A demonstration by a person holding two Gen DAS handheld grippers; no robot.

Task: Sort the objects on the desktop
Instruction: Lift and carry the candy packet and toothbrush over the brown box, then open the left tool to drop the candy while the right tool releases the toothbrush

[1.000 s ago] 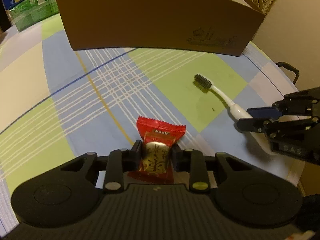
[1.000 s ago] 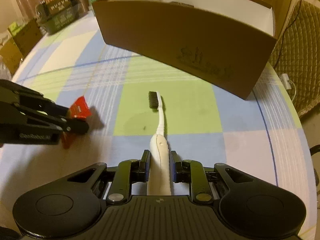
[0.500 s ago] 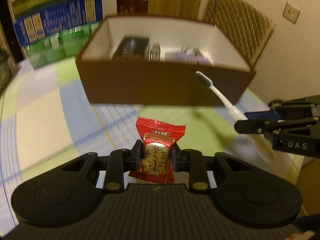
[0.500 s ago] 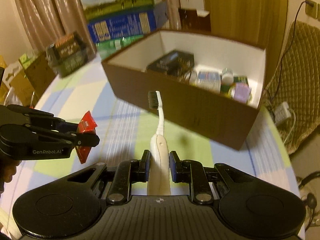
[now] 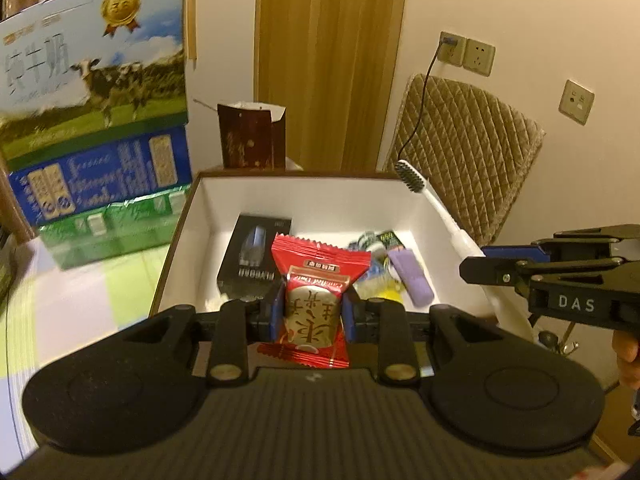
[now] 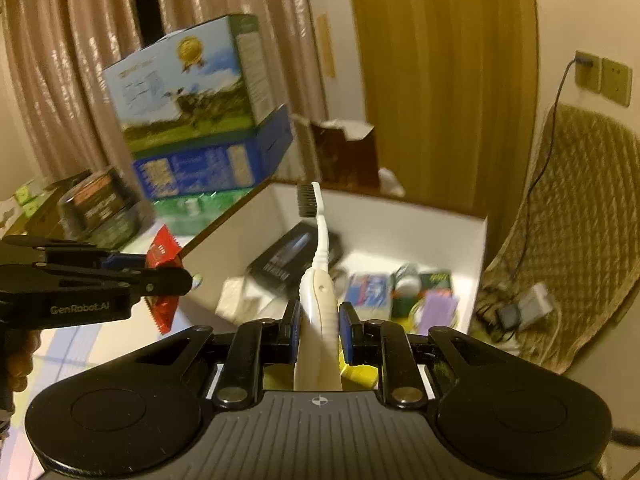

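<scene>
The left tool pinches a red candy packet between its blue pads, held in the air over the near edge of the open box. At 3 o'clock in that view the right tool shows from the side. It is clamped on the pale handle of a toothbrush (dark bristles pointing to 12 o'clock), also above the box. Inside the box lie a black carton and a purple item among small packets. Beyond, at 10 o'clock, milk cartons stand stacked on the table.
</scene>
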